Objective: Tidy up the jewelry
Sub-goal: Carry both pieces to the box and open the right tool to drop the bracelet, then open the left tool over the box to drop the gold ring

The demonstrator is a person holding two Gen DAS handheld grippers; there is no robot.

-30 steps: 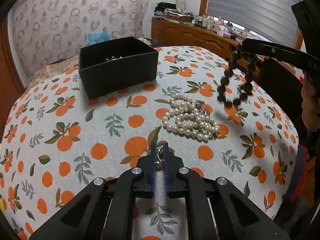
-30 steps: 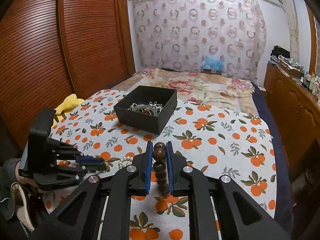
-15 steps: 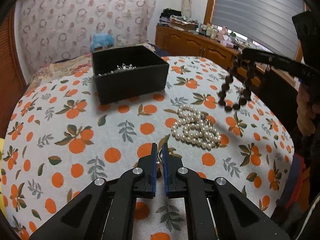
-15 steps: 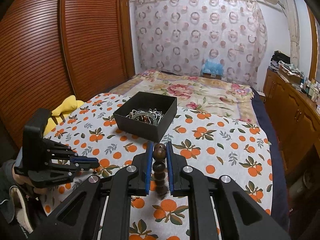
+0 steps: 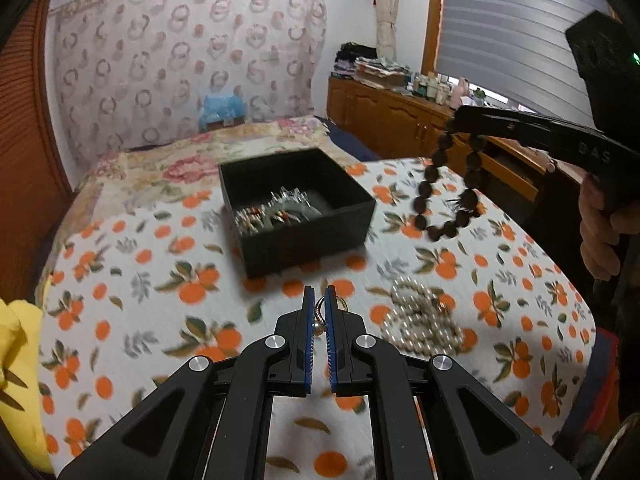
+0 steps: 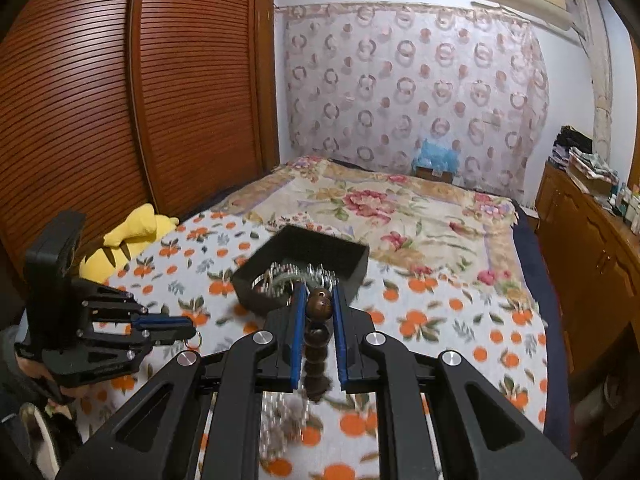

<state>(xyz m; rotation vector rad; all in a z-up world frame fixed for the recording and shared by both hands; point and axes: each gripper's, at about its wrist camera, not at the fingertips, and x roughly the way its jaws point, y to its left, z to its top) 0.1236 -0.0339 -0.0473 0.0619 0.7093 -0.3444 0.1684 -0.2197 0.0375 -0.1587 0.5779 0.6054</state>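
My left gripper is shut on a small gold ring, held just above the orange-print tablecloth. The ring also shows in the right wrist view, dangling from the left gripper. My right gripper is shut on a dark wooden bead bracelet. Its loop hangs in the air right of the open black box. That box holds several silver and coloured pieces. A pearl necklace lies heaped on the cloth, right of my left fingers.
A yellow plush toy lies at the table's left edge. Behind the table is a bed with a floral cover. A wooden cabinet lines the right wall and slatted wooden doors the left. A hand grips the right tool.
Both grippers have risen and moved toward the black box, which now looks nearer. The bead bracelet has swung closer to the box; the ring has lifted off the cloth.
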